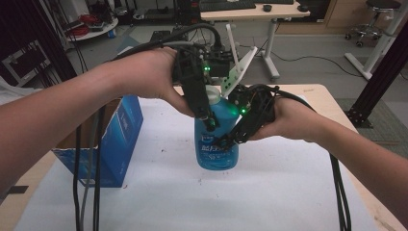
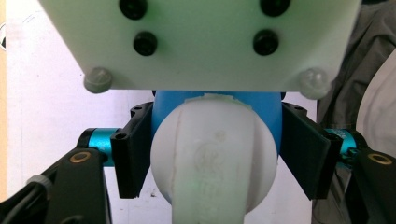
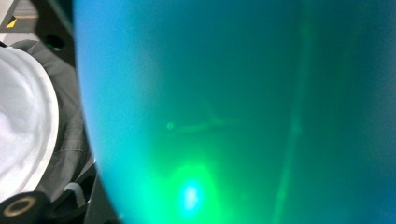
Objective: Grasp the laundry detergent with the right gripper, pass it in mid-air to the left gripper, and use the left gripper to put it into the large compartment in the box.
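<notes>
Grippers on a blue bottle, upright on the white table.

Right gripper [image 1: 231, 137] clamps the bottle [image 1: 217, 149] at its body; left gripper [image 1: 207, 118] comes down over the white cap [image 2: 212, 154], black pads [image 2: 133, 156] flanking the neck, contact unclear. A blue box [image 1: 115, 139] stands to the left.

Blue bottle [image 1: 217, 144] (white cap [image 2: 212, 154])

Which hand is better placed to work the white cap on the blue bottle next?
Left, probably. The left gripper comes down from above, its jaws flanking the white cap of the blue bottle. The right gripper is clamped on the bottle's body from the side, steadying it.
</notes>
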